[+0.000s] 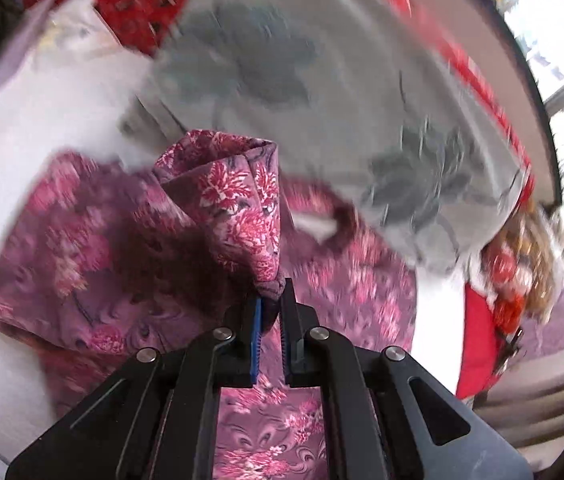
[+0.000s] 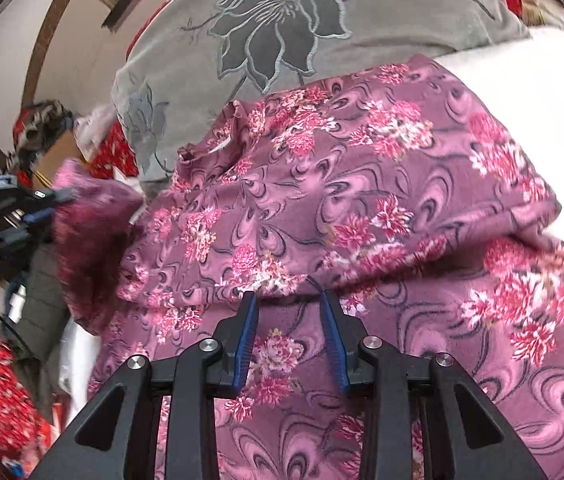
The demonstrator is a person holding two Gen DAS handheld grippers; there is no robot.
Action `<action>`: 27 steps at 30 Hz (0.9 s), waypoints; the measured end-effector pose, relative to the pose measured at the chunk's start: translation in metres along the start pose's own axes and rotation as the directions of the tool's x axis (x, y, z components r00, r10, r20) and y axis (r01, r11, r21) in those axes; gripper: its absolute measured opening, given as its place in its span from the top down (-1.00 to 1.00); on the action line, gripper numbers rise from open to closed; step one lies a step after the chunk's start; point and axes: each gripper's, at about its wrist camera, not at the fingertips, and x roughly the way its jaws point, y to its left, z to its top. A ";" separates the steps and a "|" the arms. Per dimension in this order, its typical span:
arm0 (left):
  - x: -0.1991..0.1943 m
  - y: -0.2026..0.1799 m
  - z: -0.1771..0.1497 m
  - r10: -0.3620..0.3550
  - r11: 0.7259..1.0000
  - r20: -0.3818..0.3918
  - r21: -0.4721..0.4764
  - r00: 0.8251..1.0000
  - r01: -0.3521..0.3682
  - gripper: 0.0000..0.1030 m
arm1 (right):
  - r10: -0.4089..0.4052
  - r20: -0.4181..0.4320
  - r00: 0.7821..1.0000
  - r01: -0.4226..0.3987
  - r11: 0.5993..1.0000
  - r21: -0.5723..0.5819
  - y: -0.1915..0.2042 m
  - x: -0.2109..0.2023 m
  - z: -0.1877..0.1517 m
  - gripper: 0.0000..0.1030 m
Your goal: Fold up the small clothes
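Mauve floral garment (image 2: 362, 200): we see it spread over a white surface (image 1: 21, 140), its far edge touching a grey flowered cushion (image 2: 282, 32).
Left hand-held gripper (image 1: 271, 300): we find its jaws together, clamped on a bunched corner of the garment that stands up in a fold just beyond the fingertips; the rest of the cloth lies beneath and to both sides.
Right hand-held gripper (image 2: 290, 300): we see its blue pads partly apart with a folded edge of the garment between the tips; we cannot tell whether they press it.
Red patterned cloth (image 1: 121, 0): beyond the cushion, at the far side.
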 end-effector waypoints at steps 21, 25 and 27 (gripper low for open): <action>-0.020 0.150 -0.083 -0.101 0.941 -0.054 -0.330 0.993 0.078 0.22 | 0.046 -0.019 0.999 -0.047 0.996 -0.069 0.047 -0.008 0.033 -0.08; -0.011 0.163 -0.090 -0.170 0.911 -0.035 -0.387 0.985 0.143 0.23 | -0.024 -0.010 1.000 0.019 0.937 -0.350 0.115 0.008 0.028 -0.30; -0.010 0.162 -0.091 -0.175 0.914 -0.033 -0.376 0.984 0.150 0.23 | -0.076 -0.013 0.997 0.061 0.886 -0.460 0.142 0.026 0.022 -0.30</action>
